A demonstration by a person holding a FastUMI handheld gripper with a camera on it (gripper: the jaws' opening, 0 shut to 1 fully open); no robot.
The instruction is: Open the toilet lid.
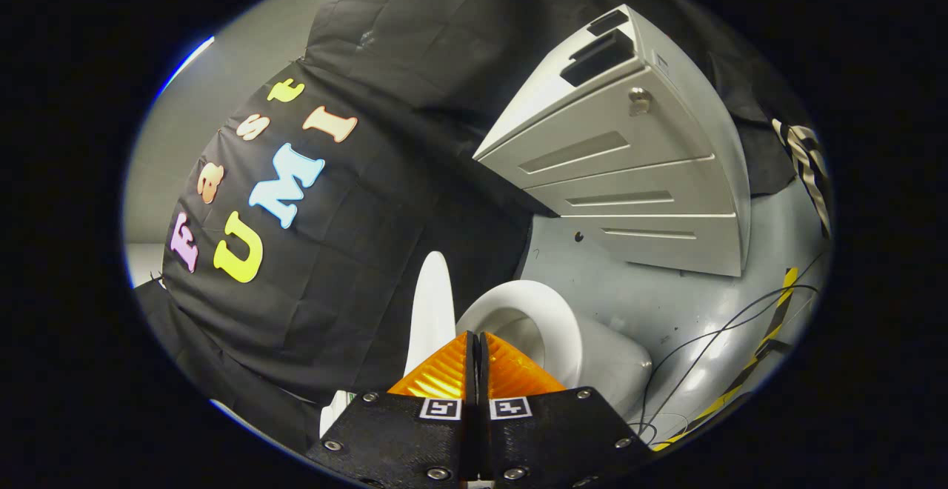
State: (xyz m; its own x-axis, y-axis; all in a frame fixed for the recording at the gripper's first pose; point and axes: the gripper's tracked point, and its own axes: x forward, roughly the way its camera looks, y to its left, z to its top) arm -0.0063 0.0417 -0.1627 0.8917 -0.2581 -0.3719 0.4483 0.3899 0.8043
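Standing raised beside the bowl (pixel 552 326), the toilet lid (pixel 433 311) looks rigid, light, slippery plastic, best nudged at its rim by the claw (pixel 476 341), whose fingers sit together on nothing.

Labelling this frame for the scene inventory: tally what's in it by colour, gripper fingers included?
White: 2, the raised toilet lid and the toilet seat.
Grey: 1, the drawer cabinet beyond the toilet.
Orange: 2, the gripper fingers, closed together with nothing between them, just short of the toilet.
Black: at least 2 thin cables on the floor.
Total: 7.
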